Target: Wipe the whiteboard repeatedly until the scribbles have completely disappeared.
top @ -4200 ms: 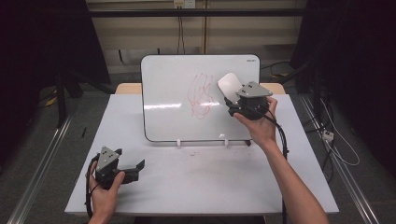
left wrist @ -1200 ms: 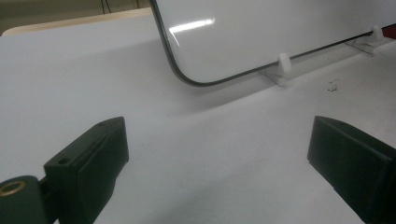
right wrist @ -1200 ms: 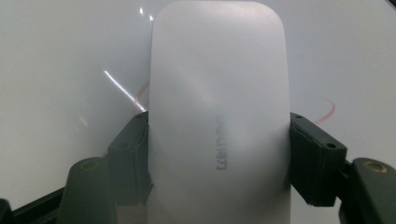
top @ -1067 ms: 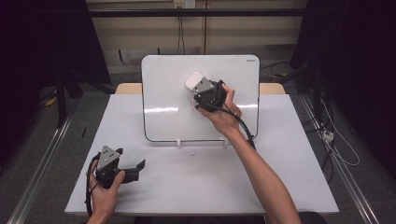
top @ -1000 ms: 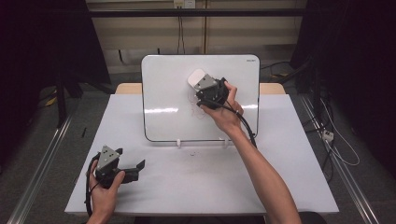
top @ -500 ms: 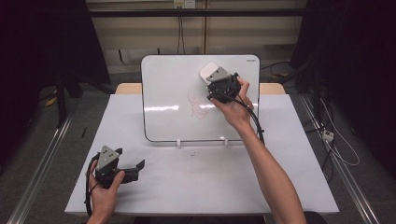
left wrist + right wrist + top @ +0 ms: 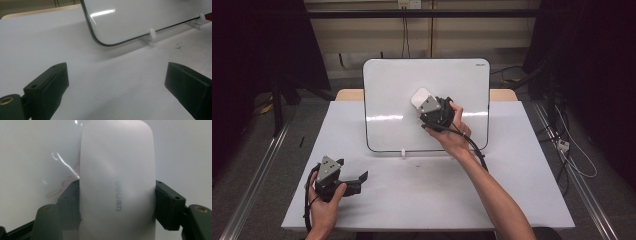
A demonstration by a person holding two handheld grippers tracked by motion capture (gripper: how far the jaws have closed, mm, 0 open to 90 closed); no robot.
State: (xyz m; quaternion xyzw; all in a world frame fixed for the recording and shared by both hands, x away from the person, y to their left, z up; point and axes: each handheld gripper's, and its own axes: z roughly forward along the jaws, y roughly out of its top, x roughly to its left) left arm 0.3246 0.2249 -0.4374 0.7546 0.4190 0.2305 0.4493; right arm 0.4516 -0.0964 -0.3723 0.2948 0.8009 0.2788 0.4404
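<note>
Since half a second ago, the right gripper (image 7: 424, 102) has slid down and to the left across the whiteboard (image 7: 387, 90), carrying the white eraser (image 7: 419, 95) from near the board's upper middle to its centre. Red scribbles that covered the board's middle a few seconds back are mostly gone in the high view; in the right gripper view, faint red marks (image 7: 60, 187) are showing on the board just left of the eraser (image 7: 117, 182).

That gripper's black fingers (image 7: 70, 205) are clamping the eraser from both sides, and its flat face is pressing against the board. The person's right hand (image 7: 454, 132) is gripping the tool, with the forearm stretching in from the lower right.

The whiteboard is standing tilted back on small white clips (image 7: 152, 33) on the white surface (image 7: 512, 190).

The left gripper (image 7: 357, 180) is resting low over the surface's near left corner, held in the left hand (image 7: 324, 207), well apart from the board. Its fingers (image 7: 48, 85) are standing wide apart with nothing between them.
</note>
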